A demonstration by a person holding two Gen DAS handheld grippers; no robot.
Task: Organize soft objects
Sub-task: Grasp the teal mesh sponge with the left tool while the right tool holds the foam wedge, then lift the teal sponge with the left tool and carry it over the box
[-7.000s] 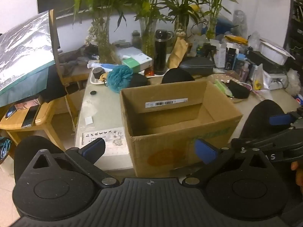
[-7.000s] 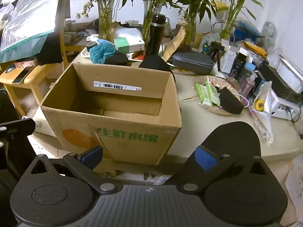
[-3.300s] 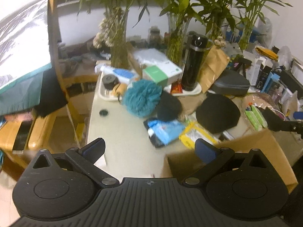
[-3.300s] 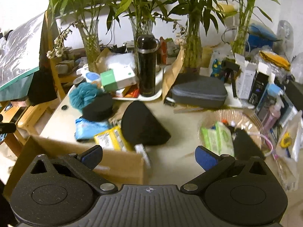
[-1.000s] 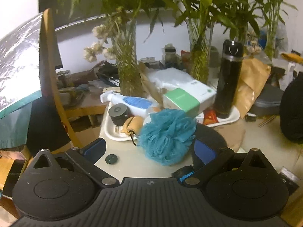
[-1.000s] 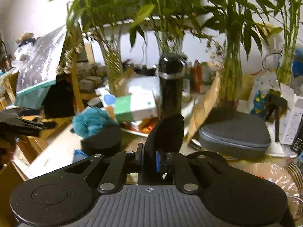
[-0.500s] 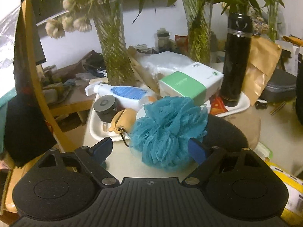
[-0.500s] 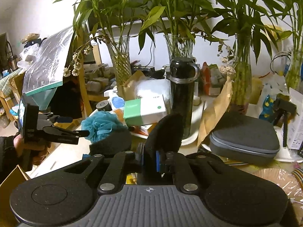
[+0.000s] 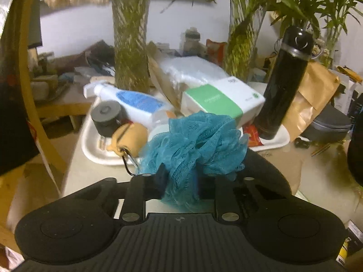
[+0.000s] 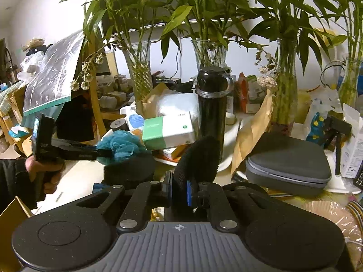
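A teal mesh bath pouf (image 9: 195, 140) lies on the table in front of a white tray (image 9: 90, 149). My left gripper (image 9: 181, 181) is closing on its near side, and the pads press into the mesh. The right wrist view shows that same left gripper (image 10: 102, 153), held by a hand (image 10: 43, 170), biting the pouf (image 10: 121, 144). My right gripper (image 10: 179, 192) is shut on a black soft pad (image 10: 199, 156) that sticks up between its fingers, held above the table. A second black soft round piece (image 10: 129, 167) sits just under the pouf.
On the tray behind the pouf stand a black flask (image 9: 283, 86), a green-and-white box (image 9: 217, 104) and a lotion bottle (image 9: 133, 104). Glass vases of bamboo (image 10: 209, 52) line the back. A grey zip case (image 10: 288, 158) lies right. A cardboard box corner (image 10: 9, 215) shows lower left.
My left gripper moved forward and down to the teal pouf and its jaws went from wide apart to pinched on the mesh. The right gripper stays still, holding the black pad.
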